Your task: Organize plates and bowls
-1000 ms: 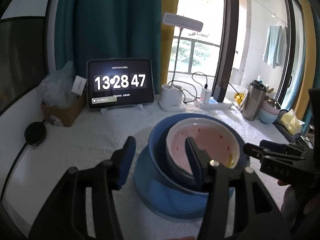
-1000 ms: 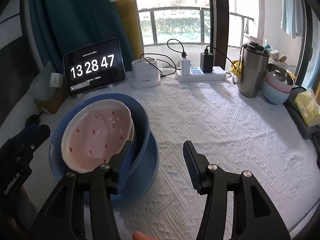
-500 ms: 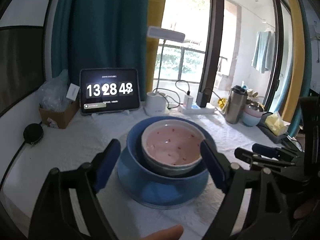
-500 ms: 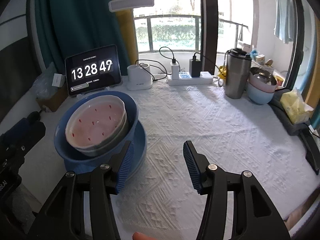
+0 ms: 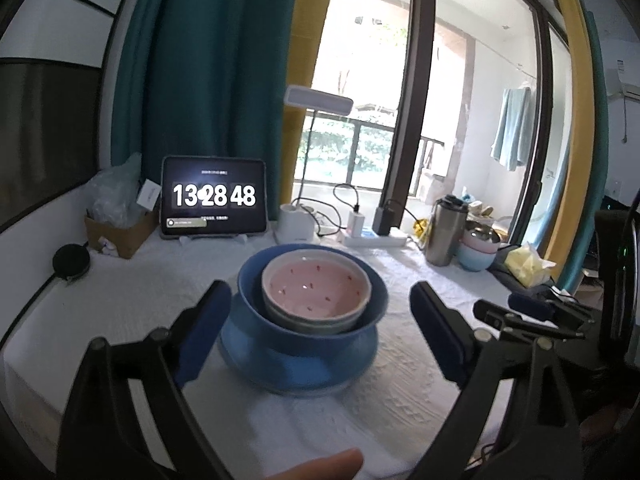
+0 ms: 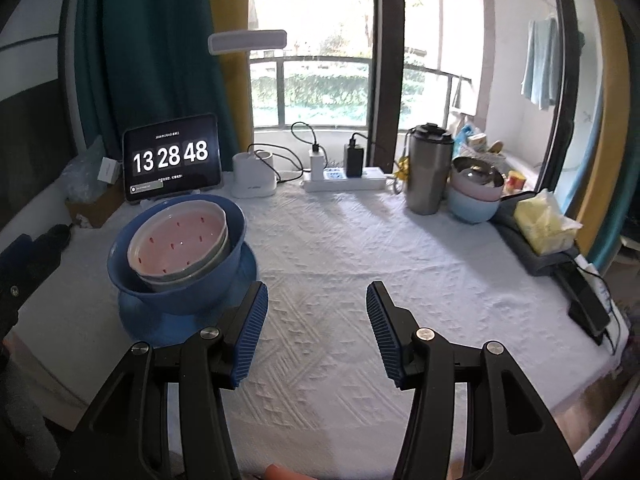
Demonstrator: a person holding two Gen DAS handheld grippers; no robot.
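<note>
Resting on a blue plate (image 5: 298,376), a blue bowl (image 5: 248,292) holds a pink bowl (image 5: 316,288). Left gripper (image 5: 320,332) and right gripper (image 6: 316,332) hover with fingers spread, gripping nothing.

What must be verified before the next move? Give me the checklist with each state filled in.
1. Left gripper open, holding nothing: ok.
2. Right gripper open, holding nothing: ok.
3. Pink bowl nested inside blue bowl: ok.
4. Blue bowl resting on blue plate: ok.
5. Pink bowl sitting level in the stack: not ok, slightly tilted.
6. More dishes to stack: cannot tell; pastel bowls sit beside the steel tumbler.
</note>
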